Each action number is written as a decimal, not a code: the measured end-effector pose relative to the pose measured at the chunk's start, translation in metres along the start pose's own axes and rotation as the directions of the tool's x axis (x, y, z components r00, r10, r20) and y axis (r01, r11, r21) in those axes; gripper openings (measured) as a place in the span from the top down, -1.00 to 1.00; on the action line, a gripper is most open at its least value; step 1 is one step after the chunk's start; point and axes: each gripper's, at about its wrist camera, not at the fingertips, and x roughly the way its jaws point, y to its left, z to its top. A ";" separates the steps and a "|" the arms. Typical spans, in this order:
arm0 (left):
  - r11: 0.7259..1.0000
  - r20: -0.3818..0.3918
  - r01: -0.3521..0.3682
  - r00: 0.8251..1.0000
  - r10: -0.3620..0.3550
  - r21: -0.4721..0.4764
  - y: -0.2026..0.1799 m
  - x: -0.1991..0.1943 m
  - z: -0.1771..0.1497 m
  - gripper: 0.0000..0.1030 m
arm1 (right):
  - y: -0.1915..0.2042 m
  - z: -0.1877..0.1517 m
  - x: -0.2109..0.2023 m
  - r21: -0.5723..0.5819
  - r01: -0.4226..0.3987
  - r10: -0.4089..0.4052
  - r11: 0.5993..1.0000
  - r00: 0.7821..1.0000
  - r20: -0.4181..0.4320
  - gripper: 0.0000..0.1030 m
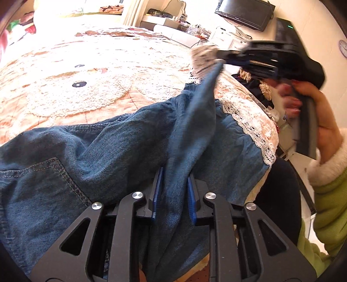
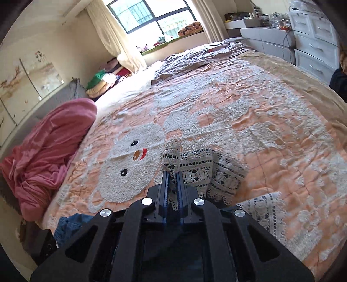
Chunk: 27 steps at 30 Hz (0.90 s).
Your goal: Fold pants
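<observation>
Denim pants [image 1: 112, 147] bunch in left tool [image 1: 173, 193]; right tool [image 2: 172, 184] pinches lace hem [image 2: 173, 160] above open bedspread [image 2: 260, 121].

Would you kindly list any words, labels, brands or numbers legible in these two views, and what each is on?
No legible text in either view.
Round wall clock: numerals too small and blurred to read.
Black flat monitor: a small mark on its bezel, unreadable.
Pale wall panels with painted branches: no writing visible.

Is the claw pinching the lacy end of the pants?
Yes, the right claw is shut on the white lace hem of the pants.
</observation>
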 end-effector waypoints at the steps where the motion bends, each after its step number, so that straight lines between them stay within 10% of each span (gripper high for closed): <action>1: 1.000 -0.002 -0.001 1.000 0.001 0.006 -0.001 0.001 0.000 0.83 | -0.005 -0.003 -0.010 0.018 -0.007 0.007 1.000 1.000 0.015 0.89; 15: 0.985 0.005 -0.031 1.000 0.031 0.169 -0.021 0.001 -0.008 0.88 | -0.083 -0.104 -0.074 0.253 0.033 -0.033 0.967 0.999 -0.005 0.89; 27: 0.952 0.002 -0.030 1.000 0.031 0.306 -0.045 -0.025 -0.011 0.96 | -0.086 -0.126 -0.100 0.286 -0.015 0.015 0.958 1.000 0.001 0.89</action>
